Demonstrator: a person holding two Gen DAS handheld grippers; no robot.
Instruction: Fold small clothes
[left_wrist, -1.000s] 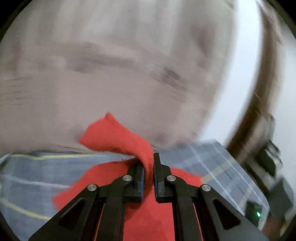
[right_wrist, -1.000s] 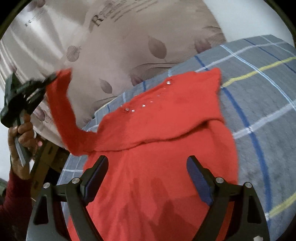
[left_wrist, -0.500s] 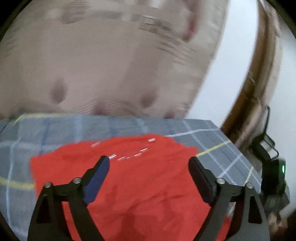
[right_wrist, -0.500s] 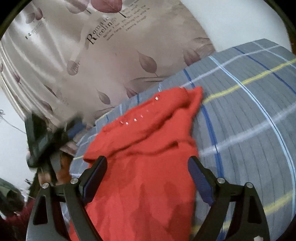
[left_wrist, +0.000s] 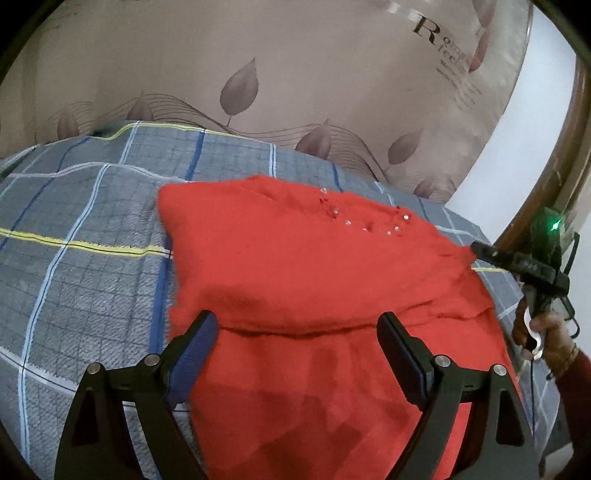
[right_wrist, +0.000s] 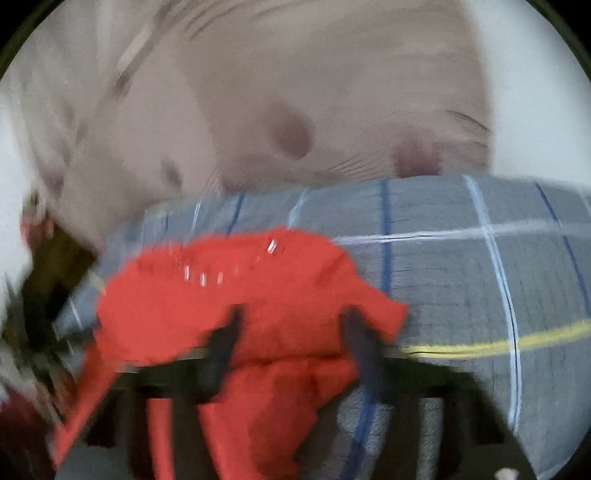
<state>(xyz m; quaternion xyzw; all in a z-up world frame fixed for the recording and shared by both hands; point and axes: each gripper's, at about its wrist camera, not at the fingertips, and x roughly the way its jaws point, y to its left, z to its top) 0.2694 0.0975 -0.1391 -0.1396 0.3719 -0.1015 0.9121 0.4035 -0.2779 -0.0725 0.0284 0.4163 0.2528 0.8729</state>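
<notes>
Red knit, soft and loose: the sweater (left_wrist: 295, 266) lies on the grey checked blanket (left_wrist: 92, 277), its upper part doubled over so that a fold ridge (left_wrist: 295, 330) runs across its middle, with the sparkly studs (left_wrist: 369, 221) on the far side of that ridge.

My left claw (left_wrist: 297, 318) hangs over the sweater right at the ridge. Its jaws have just opened, they stand spread wide, and nothing is gripped; the cloth only lies beneath them. My right claw (right_wrist: 291, 321) is at the sweater's right-hand edge, and its jaws have just been closing with red cloth between them. That view is smeared, so I cannot tell whether the pads already bite.

What could go wrong, as I judge it:

- If the right claw has caught only the top layer at the sweater's edge (knit layers part easily), pulling would peel the fold open instead of carrying it over.
- If it has caught too little, the cloth may slip out midway and drop in a heap on the sweater's middle.
- Nothing pins the sweater's left side, so a sideways tug could drag the whole piece across the blanket and skew the ridge.
- A low pass of my spread left jaws could snag the ridge and rumple it.
</notes>
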